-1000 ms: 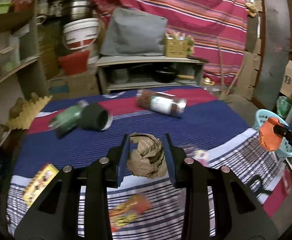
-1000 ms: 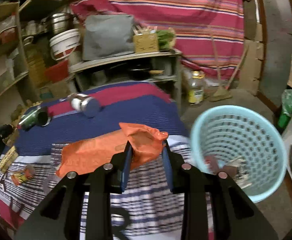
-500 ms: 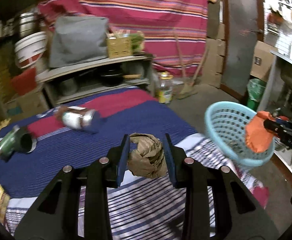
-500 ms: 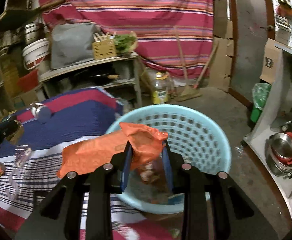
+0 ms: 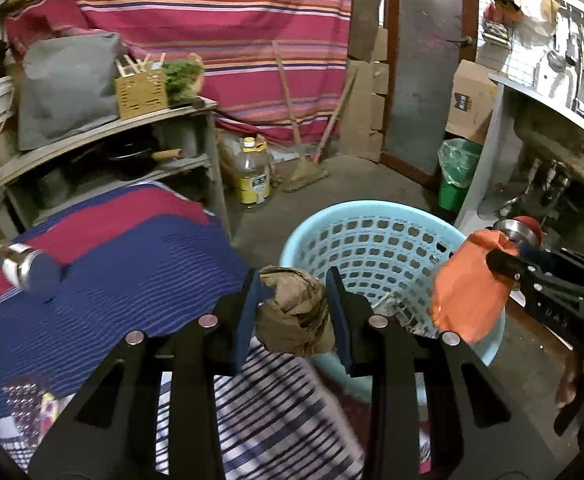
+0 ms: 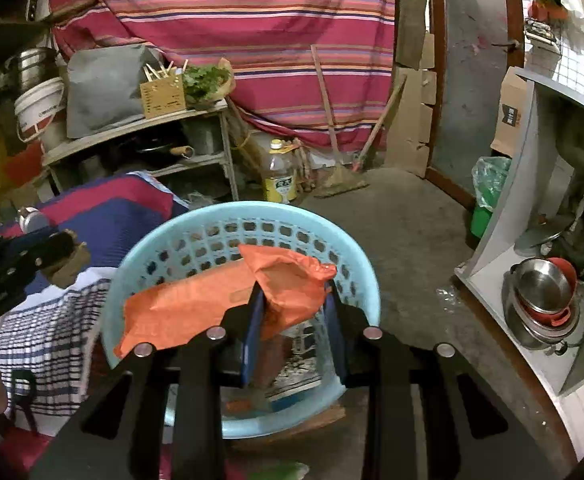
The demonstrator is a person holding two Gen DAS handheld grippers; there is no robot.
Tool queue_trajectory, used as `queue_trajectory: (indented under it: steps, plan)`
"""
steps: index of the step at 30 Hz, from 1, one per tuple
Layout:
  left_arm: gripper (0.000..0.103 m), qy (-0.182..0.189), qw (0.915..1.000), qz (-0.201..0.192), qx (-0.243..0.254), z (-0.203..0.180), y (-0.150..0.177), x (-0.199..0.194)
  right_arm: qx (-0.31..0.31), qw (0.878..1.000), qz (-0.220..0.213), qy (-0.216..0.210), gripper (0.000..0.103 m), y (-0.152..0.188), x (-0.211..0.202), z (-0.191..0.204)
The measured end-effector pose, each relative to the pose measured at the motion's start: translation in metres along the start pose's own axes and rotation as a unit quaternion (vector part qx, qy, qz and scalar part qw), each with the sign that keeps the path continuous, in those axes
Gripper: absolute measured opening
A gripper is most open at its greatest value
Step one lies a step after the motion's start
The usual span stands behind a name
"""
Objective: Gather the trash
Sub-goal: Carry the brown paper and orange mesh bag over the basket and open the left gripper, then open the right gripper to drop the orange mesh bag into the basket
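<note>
From the left wrist view, the left gripper [image 5: 294, 312] is clamped on a crumpled brown paper wad [image 5: 295, 314], and it has swung round since a second ago, when that wad hung over the middle of the striped blue cloth on the tabletop [image 5: 132, 276] with a green can and a jar lying ahead; now only the tabletop's corner remains at the left, a steel-capped jar [image 5: 26, 266] lying on it, and the pale blue basket [image 5: 372, 240] fills the space just beyond the fingers; the wad sits at the near rim, not yet over the opening as far as I can judge (the fisheye bends things), so I'd say the drop is close but a little more reach is wanted; off to the right the right gripper [image 5: 492, 260] holds the orange wrapper [image 5: 468, 292] above the basket's far side. From the right wrist view, the right gripper [image 6: 294, 312] is closed on that orange wrapper [image 6: 228, 300], which hangs directly over the basket [image 6: 164, 248]; a second ago the basket stood off to the right of the fingers, half a second ago it was beneath them, and now it is centred and nearer, with scraps already lying in its bottom; the wrapper looks ready to be let go, and it is long and limp, so its loose end could catch the left rim; the left gripper [image 6: 58, 248] shows at the left edge, beside the tabletop's striped cloth [image 6: 52, 336].
</note>
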State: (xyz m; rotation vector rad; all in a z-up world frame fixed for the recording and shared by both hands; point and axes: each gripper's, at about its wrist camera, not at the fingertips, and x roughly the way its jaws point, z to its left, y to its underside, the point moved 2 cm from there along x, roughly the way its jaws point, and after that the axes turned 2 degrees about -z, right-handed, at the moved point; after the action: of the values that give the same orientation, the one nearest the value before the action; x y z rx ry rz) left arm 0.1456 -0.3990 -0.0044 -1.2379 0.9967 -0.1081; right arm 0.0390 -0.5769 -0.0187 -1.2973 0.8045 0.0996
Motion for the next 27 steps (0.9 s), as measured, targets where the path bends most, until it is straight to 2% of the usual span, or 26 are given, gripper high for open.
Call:
queue_trajectory:
  steps: [6, 8, 10, 15, 21, 27]
  plan:
    - [0.035, 0.021, 0.9998, 0.004, 0.003, -0.019, -0.011, 0.019, 0.010, 1.000, 0.005, 0.001, 0.030, 0.000, 0.007, -0.008]
    - [0.042, 0.027, 0.9996, 0.001, 0.002, -0.023, -0.017, 0.020, 0.010, 1.000, 0.005, 0.001, 0.030, -0.001, 0.008, -0.008]
    - [0.061, 0.023, 0.9997, -0.008, 0.001, -0.024, -0.023, 0.018, 0.010, 1.000, 0.005, 0.000, 0.030, -0.002, 0.010, -0.008]
    - [0.079, 0.013, 0.9994, -0.029, -0.011, -0.013, -0.032, 0.001, 0.005, 1.000, 0.007, 0.000, 0.030, -0.002, 0.013, -0.002]
    - [0.094, -0.050, 0.9972, -0.051, -0.020, 0.031, -0.024, -0.030, 0.002, 1.000, 0.018, -0.004, 0.030, 0.002, 0.022, 0.015]
    - [0.095, -0.108, 0.9923, -0.054, -0.028, 0.082, -0.015, -0.061, 0.002, 1.000, 0.022, -0.003, 0.030, -0.006, 0.036, 0.031]
